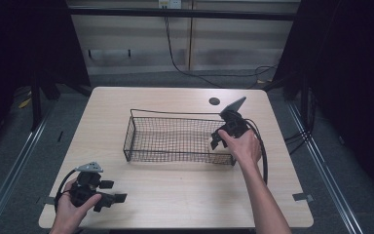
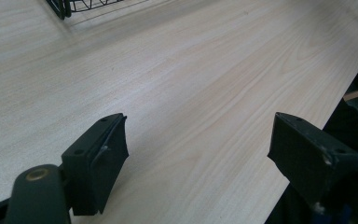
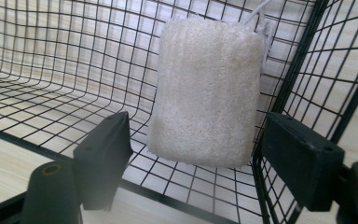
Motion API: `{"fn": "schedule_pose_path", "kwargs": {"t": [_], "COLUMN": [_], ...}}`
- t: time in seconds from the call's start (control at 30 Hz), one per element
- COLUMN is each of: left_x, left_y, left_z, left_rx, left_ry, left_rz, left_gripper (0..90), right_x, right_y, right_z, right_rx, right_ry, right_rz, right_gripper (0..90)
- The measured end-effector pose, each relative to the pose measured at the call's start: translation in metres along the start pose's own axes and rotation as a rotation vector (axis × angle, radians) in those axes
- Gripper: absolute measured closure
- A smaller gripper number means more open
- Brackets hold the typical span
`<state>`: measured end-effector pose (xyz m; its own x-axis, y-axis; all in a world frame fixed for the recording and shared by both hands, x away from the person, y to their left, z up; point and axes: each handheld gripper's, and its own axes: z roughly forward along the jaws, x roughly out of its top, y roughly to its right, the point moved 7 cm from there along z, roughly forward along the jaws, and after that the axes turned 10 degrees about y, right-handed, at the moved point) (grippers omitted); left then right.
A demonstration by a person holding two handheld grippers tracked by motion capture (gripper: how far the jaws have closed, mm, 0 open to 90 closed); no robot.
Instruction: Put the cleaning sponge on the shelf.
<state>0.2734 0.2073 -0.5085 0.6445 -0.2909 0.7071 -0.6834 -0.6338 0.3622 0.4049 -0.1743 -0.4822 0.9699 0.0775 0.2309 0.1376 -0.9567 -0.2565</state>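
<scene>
Grippers are catalogued first. Right gripper (image 3: 196,154): black, blocky jaws are held apart, with a white sponge (image 3: 207,88) seen just beyond and between them; gaps show on both sides of the sponge, so no pinch is made. In the high view the right gripper (image 1: 220,140) is seen dipped over the right end of the wire basket (image 1: 141,141), gripped by the right hand (image 1: 246,146), with a grey three-cornered plate on top and a black cable looped behind.

Left gripper (image 2: 198,149): jaws are spread wide over bare tabletop, nothing between them. In the high view it (image 1: 114,199) is held low near the table's front left corner by the left hand (image 1: 70,209).

Sponge: pale, oblong, rounded at the corners, with a coarse fibrous weave; a white string loop appears to be attached at its far end, though that part is blurred. It is lying inside the basket against its end wall.

Basket: rectangular, thin black wire in a square grid, thicker rim. It is placed mid-table.

Table (image 1: 175,195): light wood-grain laminate, rounded corners.
</scene>
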Motion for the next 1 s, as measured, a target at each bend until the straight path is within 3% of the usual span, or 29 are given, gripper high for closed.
{"fn": "schedule_pose_path", "kwargs": {"t": [0.27, 0.57, 0.77, 1.0], "left_x": [0.000, 0.000, 0.000, 0.000], "left_y": [0.000, 0.000, 0.000, 0.000], "left_z": [0.000, 0.000, 0.000, 0.000], "left_rx": [0.001, 0.001, 0.004, 0.004], "left_ry": [0.000, 0.000, 0.000, 0.001], "left_rz": [0.001, 0.002, 0.000, -0.001], "left_gripper": [18.9, 18.9, 18.9, 18.9], "right_x": [0.001, 0.000, -0.004, -0.009], "right_y": [-0.001, -0.002, -0.004, -0.005], "right_z": [-0.006, -0.014, -0.023, -0.033], "right_rx": [0.037, 0.078, 0.095, 0.147], "right_ry": [0.023, 0.046, 0.087, 0.106], "right_rz": [0.008, -0.024, -0.074, -0.099], "right_gripper": [21.4, 21.3, 21.3, 23.2]}}
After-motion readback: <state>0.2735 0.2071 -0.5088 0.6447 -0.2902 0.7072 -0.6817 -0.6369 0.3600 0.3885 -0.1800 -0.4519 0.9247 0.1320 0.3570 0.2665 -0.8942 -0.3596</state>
